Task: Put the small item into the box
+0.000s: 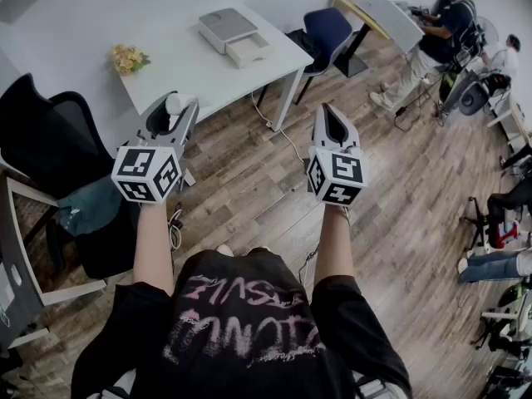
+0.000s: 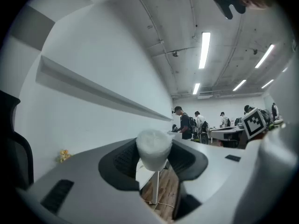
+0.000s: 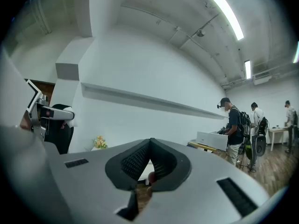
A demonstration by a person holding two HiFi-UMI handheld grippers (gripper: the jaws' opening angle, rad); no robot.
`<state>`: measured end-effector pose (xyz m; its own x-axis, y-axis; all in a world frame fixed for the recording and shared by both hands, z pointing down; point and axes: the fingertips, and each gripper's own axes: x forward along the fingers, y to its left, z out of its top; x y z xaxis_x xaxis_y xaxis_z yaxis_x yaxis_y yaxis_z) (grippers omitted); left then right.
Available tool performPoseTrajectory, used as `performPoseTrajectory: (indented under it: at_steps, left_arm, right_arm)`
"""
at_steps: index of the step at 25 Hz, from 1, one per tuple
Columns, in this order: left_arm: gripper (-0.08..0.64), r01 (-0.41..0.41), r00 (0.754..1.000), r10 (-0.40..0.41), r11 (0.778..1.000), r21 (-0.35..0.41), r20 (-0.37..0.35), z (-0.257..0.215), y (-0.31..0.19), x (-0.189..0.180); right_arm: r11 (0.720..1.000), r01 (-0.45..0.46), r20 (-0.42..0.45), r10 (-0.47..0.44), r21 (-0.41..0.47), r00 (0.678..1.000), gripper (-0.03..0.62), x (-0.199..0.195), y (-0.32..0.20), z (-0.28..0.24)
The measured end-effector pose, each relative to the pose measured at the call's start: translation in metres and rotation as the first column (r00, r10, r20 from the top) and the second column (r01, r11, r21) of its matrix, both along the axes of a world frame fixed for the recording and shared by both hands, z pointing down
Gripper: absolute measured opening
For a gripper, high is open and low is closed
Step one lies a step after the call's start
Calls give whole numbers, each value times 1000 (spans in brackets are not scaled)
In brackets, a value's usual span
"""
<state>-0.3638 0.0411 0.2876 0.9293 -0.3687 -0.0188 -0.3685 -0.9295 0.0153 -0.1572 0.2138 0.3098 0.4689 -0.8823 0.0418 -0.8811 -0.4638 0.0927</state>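
The left tongs (image 1: pixel 172 105) are closed on the small item (image 2: pixel 153 148), a pale, soft-looking white lump that stands upright between the dark ribbed pads and sticks out above them. The right tongs (image 1: pixel 331 116) are closed with their tips meeting, and nothing sits between them. Both are held up in the air over the wooden floor (image 1: pixel 391 223), short of the white surface (image 1: pixel 274 52).

The box (image 1: pixel 233 36) lies on that surface, far and a little right of the left tongs. Its long axis seems to run from far left to near right, with what looks like an open tray at the near-right end. The left tongs, which carry the item, are the nearer of the two. I judge the coming move to be a reach forward and slightly right. A small bunch of yellow flowers (image 1: pixel 129 57) sits on the surface's left part, clear of that path.

The marker cubes carry only black-and-white squares. The pink print on the person's shirt (image 1: pixel 241 322) is upside down here and I cannot read it.
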Motion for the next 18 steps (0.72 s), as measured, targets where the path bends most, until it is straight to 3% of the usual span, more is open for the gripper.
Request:
performPoseTrajectory:
  at_steps: [9,18]
  left_arm:
    - [179,-22,1000,22,1000,2,13,4,8,8]
    - [179,-42,999,42,999,-10,9,7,6,2]
  right_arm:
    - [1000,8,48,-9,13,999,11,2,5,6]
    - [1000,14,37,-14,1,999,11,-12,-2,7]
